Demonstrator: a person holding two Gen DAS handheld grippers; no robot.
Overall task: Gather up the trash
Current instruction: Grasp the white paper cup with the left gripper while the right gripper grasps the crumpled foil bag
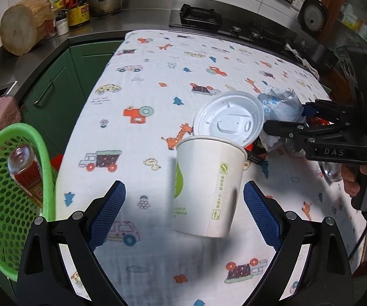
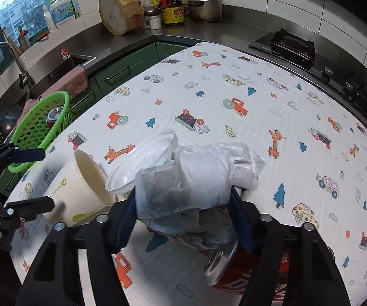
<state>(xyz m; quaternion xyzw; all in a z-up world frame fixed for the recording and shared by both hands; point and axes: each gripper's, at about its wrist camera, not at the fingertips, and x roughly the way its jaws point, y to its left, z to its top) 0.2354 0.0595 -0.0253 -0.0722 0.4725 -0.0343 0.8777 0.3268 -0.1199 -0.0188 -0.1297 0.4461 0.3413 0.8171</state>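
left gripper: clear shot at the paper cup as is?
Probably yes. The left gripper is open with the paper cup already between its fingers, nothing blocking. The white lid leans at the cup's far rim and may shift when the cup is gripped.

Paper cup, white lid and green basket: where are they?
paper cup (image 1: 209, 186), left wrist view, on its side wall.
white lid (image 1: 230, 121), left wrist view, on its top face.
green basket (image 1: 2, 204), left wrist view, on its mesh wall.

One paper cup (image 1: 209, 186), one lid (image 1: 230, 118), one crumpled bag (image 2: 191, 181), two cans (image 2: 247, 267), one basket (image 1: 2, 199).
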